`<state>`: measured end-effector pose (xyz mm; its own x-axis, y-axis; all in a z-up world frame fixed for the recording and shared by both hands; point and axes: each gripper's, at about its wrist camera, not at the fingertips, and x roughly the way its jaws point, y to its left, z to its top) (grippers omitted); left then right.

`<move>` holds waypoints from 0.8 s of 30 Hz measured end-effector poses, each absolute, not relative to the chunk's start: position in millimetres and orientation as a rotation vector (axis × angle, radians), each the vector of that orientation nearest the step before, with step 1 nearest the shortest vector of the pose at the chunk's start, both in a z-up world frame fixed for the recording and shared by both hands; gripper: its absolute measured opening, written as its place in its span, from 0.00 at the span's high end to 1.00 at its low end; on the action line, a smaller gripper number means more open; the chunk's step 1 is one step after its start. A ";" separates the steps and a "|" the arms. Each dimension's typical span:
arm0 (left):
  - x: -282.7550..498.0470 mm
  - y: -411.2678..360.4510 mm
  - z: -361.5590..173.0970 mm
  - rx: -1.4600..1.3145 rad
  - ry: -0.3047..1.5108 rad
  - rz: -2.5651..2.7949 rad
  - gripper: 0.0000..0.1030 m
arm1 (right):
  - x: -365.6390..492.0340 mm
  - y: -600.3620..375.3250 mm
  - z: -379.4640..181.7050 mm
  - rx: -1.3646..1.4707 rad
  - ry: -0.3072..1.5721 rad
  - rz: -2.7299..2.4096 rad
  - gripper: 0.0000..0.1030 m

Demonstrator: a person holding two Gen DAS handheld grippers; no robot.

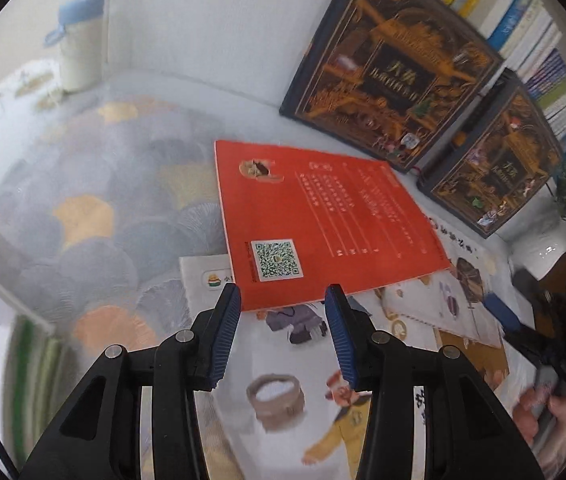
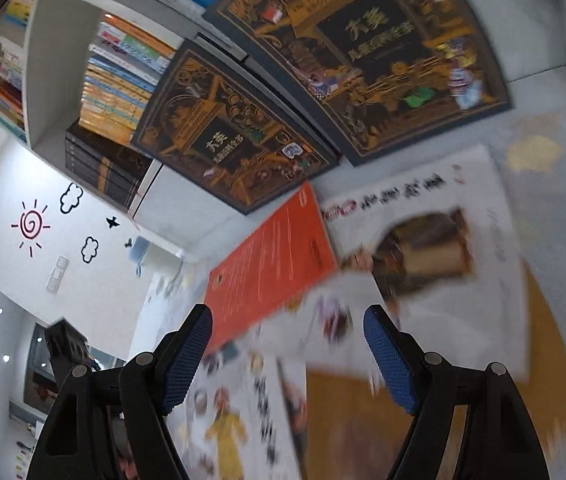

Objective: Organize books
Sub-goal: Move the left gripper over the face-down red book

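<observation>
Both tongs, left (image 1: 283,300) and right (image 2: 287,320), tilt downward, apart, above red book (image 1: 315,216).

The left wrist camera looks steeply down past its gripper (image 1: 283,292), close above the orange book (image 1: 315,224). The right wrist camera, rolled sideways, faces shallower. Both views share the orange book (image 2: 271,268), dark ornate books (image 1: 395,64) and bookshelf (image 2: 123,92).

Two dark ornate books (image 1: 393,62) (image 1: 495,168), one red book (image 1: 323,224), two white picture books (image 1: 283,380) (image 1: 463,292), one bottle (image 1: 81,44).
</observation>
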<state>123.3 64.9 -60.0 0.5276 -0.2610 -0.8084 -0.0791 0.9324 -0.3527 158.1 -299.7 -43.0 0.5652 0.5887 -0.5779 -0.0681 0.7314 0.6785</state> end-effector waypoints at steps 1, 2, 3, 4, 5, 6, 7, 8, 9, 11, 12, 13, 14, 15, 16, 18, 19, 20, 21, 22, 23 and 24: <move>126.2 64.7 -62.7 -0.368 1.017 -0.115 0.60 | 169.1 -297.7 -49.1 0.662 0.901 0.418 0.26; 128.2 64.3 -63.7 -0.357 1.007 -0.114 0.60 | 179.7 -295.8 -55.4 0.672 0.908 0.423 0.26; 129.8 63.4 -63.3 -0.339 0.992 -0.112 0.60 | 188.3 -293.3 -60.6 0.681 0.914 0.426 0.26; 131.7 62.0 -63.4 -0.322 0.985 -0.117 0.60 | 194.4 -290.1 -60.3 0.666 0.904 0.425 0.26; 134.1 60.4 -64.1 -0.310 0.988 -0.125 0.60 | 197.2 -287.1 -59.4 0.649 0.897 0.428 0.26; 136.6 59.6 -64.5 -0.305 0.992 -0.137 0.60 | 201.8 -282.8 -60.2 0.636 0.905 0.436 0.26; 137.9 59.0 -64.2 -0.305 0.996 -0.146 0.60 | 206.1 -277.7 -61.1 0.619 0.919 0.436 0.26; 139.1 58.2 -64.0 -0.302 1.001 -0.150 0.59 | 208.5 -271.4 -61.0 0.589 0.927 0.435 0.26; 138.9 56.9 -63.5 -0.291 1.008 -0.141 0.59 | 210.1 -265.5 -61.1 0.573 0.936 0.453 0.26; 136.6 55.1 -62.2 -0.252 1.015 -0.097 0.59 | 211.3 -260.2 -61.4 0.554 0.937 0.453 0.25; 134.2 56.8 -62.0 -0.239 1.009 -0.062 0.59 | 211.6 -259.3 -61.4 0.548 0.937 0.448 0.25; 133.0 59.3 -63.3 -0.247 1.003 -0.059 0.59 | 212.7 -259.7 -62.7 0.556 0.937 0.446 0.25; 134.1 60.2 -67.7 -0.255 1.017 -0.068 0.57 | 213.4 -260.8 -63.3 0.569 0.937 0.446 0.25; 135.2 59.9 -70.2 -0.248 1.025 -0.067 0.57 | 213.7 -262.0 -63.8 0.581 0.936 0.447 0.25; 135.5 56.4 -69.5 -0.226 1.017 -0.071 0.56 | 213.8 -262.3 -64.1 0.583 0.940 0.450 0.25; 135.0 47.0 -66.1 -0.184 1.009 -0.098 0.47 | 212.8 -259.6 -63.4 0.560 0.953 0.451 0.25; 133.6 43.6 -64.9 -0.162 1.011 -0.098 0.46 | 211.3 -257.4 -62.1 0.542 0.958 0.443 0.25; 130.1 40.7 -64.0 -0.141 1.018 -0.100 0.46 | 208.7 -255.8 -60.7 0.523 0.964 0.437 0.24; 127.1 40.1 -63.3 -0.135 1.020 -0.106 0.46 | 206.3 -254.2 -59.1 0.506 0.974 0.433 0.24; 124.2 39.8 -62.0 -0.132 1.017 -0.113 0.46 | 203.3 -253.4 -57.7 0.497 0.987 0.435 0.24; 119.5 40.7 -59.8 -0.131 1.015 -0.119 0.46 | 199.6 -253.6 -56.3 0.495 0.999 0.438 0.24; 114.1 42.0 -57.7 -0.131 1.021 -0.126 0.46 | 194.4 -254.0 -55.5 0.495 1.014 0.444 0.24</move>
<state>114.1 42.0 -57.7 0.5168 -0.1660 -0.8399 0.0435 0.9849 -0.1678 194.4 -254.0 -55.5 0.4592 0.5642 -0.6862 -0.1212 0.8050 0.5808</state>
